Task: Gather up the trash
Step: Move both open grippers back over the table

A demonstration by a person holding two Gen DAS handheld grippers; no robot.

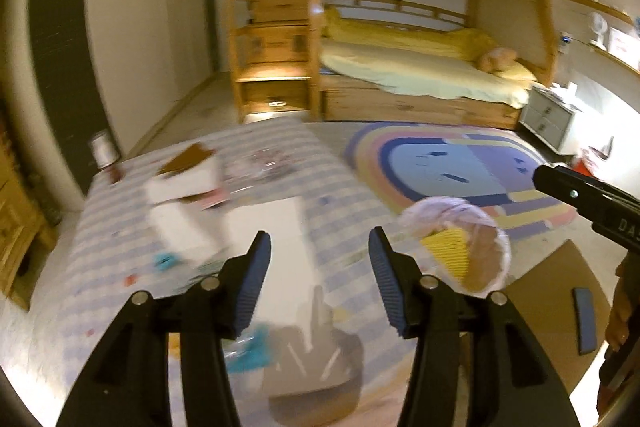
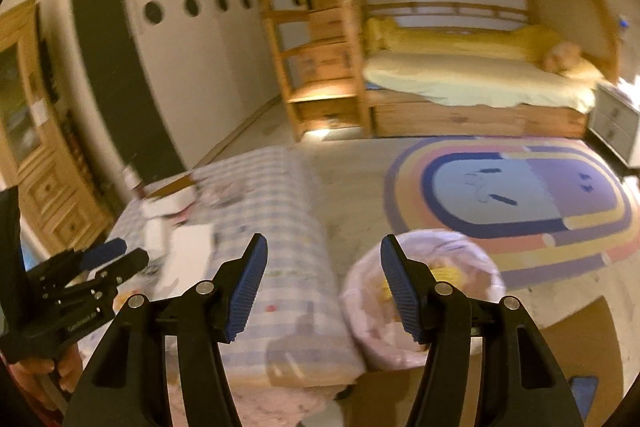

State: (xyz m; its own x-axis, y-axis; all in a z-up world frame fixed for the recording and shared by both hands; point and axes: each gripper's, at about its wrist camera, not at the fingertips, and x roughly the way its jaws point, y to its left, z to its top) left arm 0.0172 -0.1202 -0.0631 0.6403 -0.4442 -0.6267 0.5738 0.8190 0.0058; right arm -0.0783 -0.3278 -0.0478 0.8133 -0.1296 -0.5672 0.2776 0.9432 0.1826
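A low table with a blue checked cloth (image 1: 328, 187) carries scattered trash: white paper sheets (image 1: 276, 227), a white box with a brown lid (image 1: 188, 175), a clear wrapper (image 1: 260, 167), and blue scraps (image 1: 164, 261). A bin lined with a pink bag (image 1: 460, 247) stands on the floor to the table's right, with yellow trash inside; it also shows in the right wrist view (image 2: 432, 291). My left gripper (image 1: 320, 251) is open and empty above the table. My right gripper (image 2: 324, 255) is open and empty between the table edge (image 2: 280, 227) and the bin.
A wooden bunk bed (image 1: 420, 67) with a green jacket stands at the back. A rainbow rug (image 1: 460, 163) lies on the floor. A cardboard sheet (image 1: 560, 287) with a blue object lies by the bin. A can (image 1: 102, 149) stands at the table's far left corner.
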